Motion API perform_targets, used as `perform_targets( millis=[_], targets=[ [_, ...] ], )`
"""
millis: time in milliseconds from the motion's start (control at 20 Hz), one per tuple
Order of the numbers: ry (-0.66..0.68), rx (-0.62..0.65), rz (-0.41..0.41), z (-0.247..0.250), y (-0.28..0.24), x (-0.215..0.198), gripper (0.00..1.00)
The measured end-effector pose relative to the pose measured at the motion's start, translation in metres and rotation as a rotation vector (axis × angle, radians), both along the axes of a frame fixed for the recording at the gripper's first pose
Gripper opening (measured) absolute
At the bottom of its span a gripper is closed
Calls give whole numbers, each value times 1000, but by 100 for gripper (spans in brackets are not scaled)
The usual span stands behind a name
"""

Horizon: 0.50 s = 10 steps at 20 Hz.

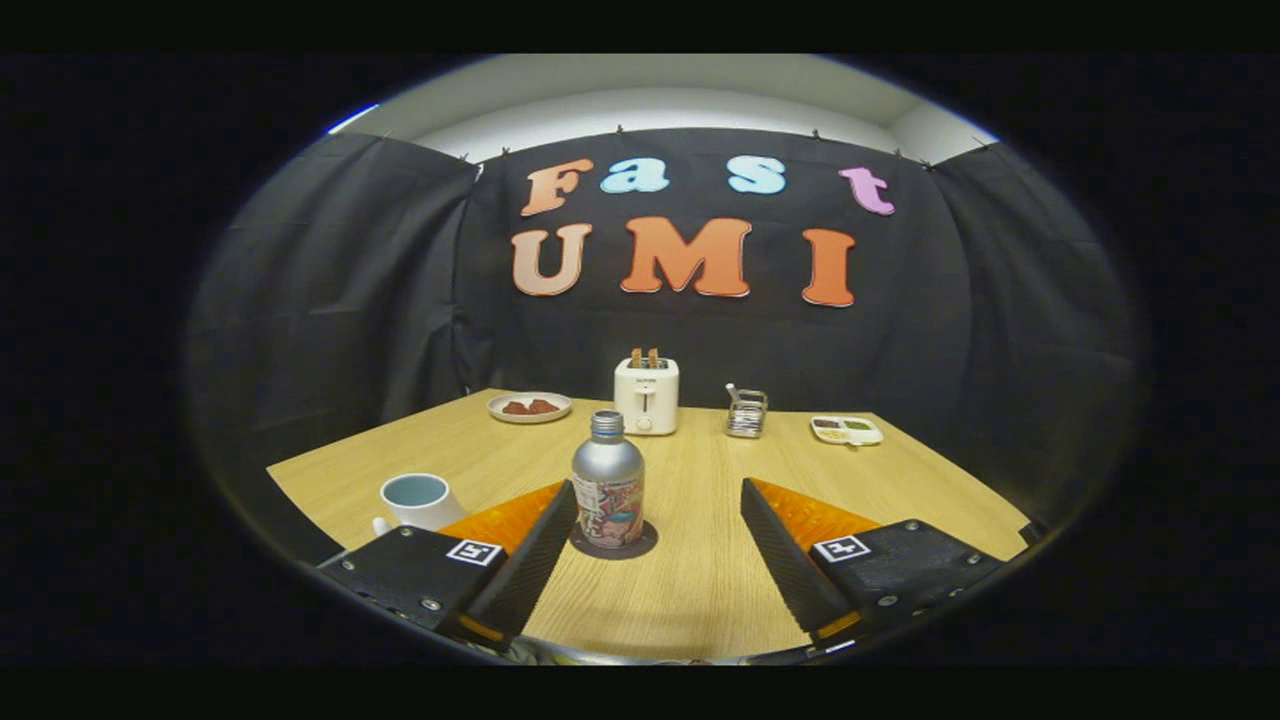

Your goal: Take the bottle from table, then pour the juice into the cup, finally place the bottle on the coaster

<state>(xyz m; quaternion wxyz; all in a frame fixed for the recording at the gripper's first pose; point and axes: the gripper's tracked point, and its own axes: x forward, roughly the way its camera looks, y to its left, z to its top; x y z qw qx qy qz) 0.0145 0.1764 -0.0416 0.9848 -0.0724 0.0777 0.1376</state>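
Note:
A silver metal bottle (607,482) with a colourful label and a screw cap stands upright on a dark round coaster (613,541) on the wooden table (700,580). It is just ahead of my left finger and touches neither finger. A white cup (420,501) with a pale blue inside stands to the left, beyond my left finger. My gripper (660,505) is open, its fingers spread wide with only bare table between them.
Along the back of the table stand a plate (529,406) with reddish food, a white toaster (646,395) holding toast, a small metal rack (746,412) and a little white dish (846,430). Black cloth walls close in the table.

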Motion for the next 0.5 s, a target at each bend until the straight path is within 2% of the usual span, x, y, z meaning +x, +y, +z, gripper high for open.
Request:
perform_targets(
  millis=[350, 500],
  targets=[
    [-40, -15, -75, 8, -40, -21, 97],
    [-32, 38, -87, 6, -46, -25, 97]
  ],
)
